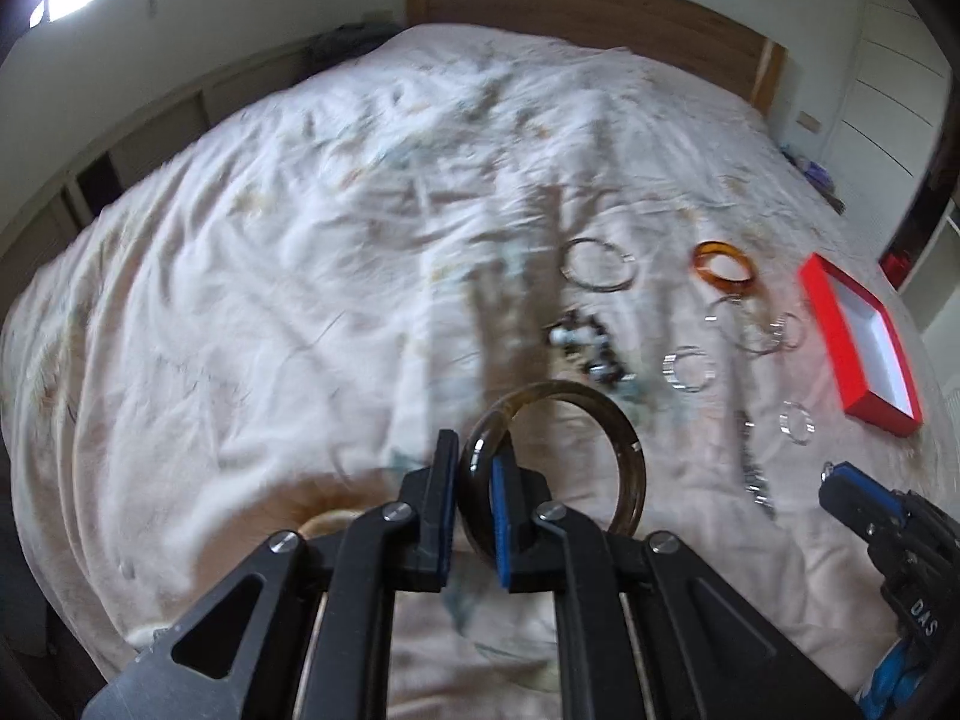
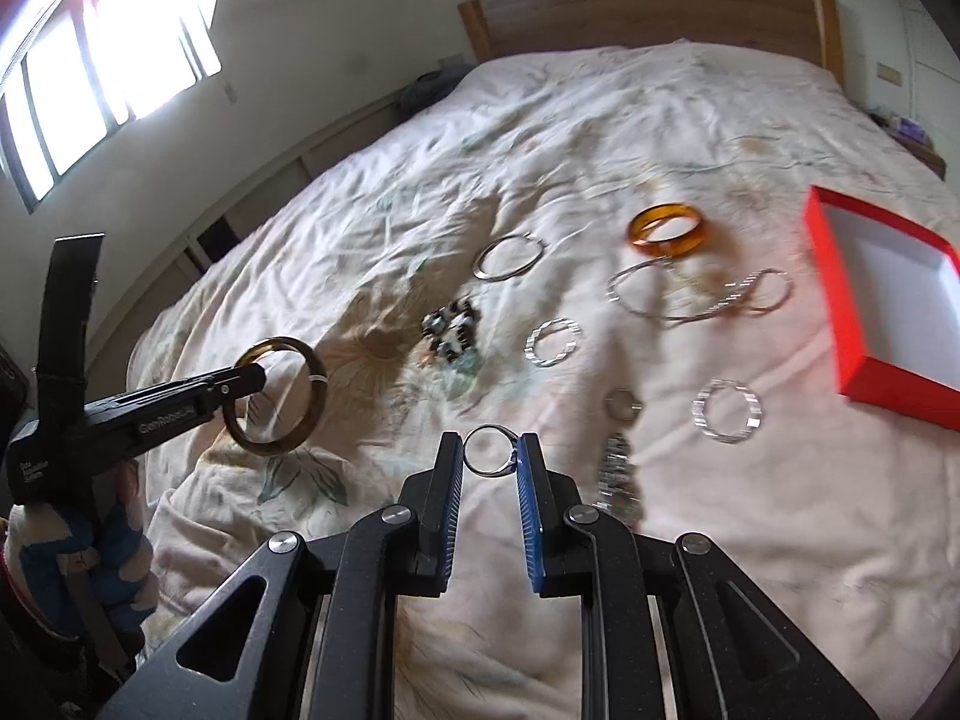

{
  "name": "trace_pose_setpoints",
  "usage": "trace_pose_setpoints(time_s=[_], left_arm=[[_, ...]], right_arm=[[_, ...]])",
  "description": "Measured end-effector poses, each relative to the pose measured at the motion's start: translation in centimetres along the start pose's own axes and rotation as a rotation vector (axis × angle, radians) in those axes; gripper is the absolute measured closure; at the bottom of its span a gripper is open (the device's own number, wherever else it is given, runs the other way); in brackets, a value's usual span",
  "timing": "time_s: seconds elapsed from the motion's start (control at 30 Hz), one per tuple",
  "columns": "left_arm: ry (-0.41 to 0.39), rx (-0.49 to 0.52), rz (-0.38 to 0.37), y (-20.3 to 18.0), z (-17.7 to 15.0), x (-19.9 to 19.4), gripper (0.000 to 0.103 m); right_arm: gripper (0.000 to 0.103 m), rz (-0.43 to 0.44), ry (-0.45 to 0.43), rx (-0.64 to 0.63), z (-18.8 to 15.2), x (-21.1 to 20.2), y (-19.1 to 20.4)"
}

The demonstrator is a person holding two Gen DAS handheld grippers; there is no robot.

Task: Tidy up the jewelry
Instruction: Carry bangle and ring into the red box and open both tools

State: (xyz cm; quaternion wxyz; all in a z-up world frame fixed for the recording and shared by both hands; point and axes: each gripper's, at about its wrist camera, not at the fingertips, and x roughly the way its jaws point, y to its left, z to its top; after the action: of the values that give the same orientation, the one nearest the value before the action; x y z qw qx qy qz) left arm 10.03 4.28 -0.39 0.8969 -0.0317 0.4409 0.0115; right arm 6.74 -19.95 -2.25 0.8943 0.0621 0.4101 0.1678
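Note:
My left gripper (image 1: 474, 456) is shut on a dark brown bangle (image 1: 624, 450) and holds it above the bed; it also shows in the right wrist view (image 2: 255, 369) with the bangle (image 2: 312, 390). My right gripper (image 2: 491, 450) is shut on a small silver ring (image 2: 489, 450), held above the bedcover. On the cover lie an amber bangle (image 2: 666, 231), thin silver bangles (image 2: 510, 258) (image 2: 696, 297), faceted silver rings (image 2: 555, 342) (image 2: 727, 411), a black-and-white bead bracelet (image 2: 450, 330) and a silver chain (image 2: 618, 474). An open red box (image 2: 840, 330) with a white inside lies at the right.
The jewelry lies on a wrinkled pale floral bedcover (image 2: 600, 120) over a bed with a wooden headboard (image 2: 648, 12). A window (image 2: 102, 54) is at the far left. A nightstand (image 2: 918, 138) stands at the bed's right.

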Motion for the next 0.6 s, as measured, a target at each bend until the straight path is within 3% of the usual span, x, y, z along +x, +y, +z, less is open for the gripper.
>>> trace_pose_setpoints(time_s=[0.17,0.33,0.6], left_arm=[[-0.01,0.052,-0.04,-3.4,0.1,-2.0,0.094],[0.025,0.114,-0.136,-8.5,0.3,-2.4,0.094],[0.067,0.248,-0.304,-21.5,3.0,0.1,0.094]], right_arm=[[0.085,-0.032,-0.05,0.055,-0.5,-3.5,-3.0],[0.085,-0.084,-0.083,0.11,-1.1,-6.2,-7.0],[0.085,-0.217,-0.118,0.153,1.4,-8.3,-16.0]])
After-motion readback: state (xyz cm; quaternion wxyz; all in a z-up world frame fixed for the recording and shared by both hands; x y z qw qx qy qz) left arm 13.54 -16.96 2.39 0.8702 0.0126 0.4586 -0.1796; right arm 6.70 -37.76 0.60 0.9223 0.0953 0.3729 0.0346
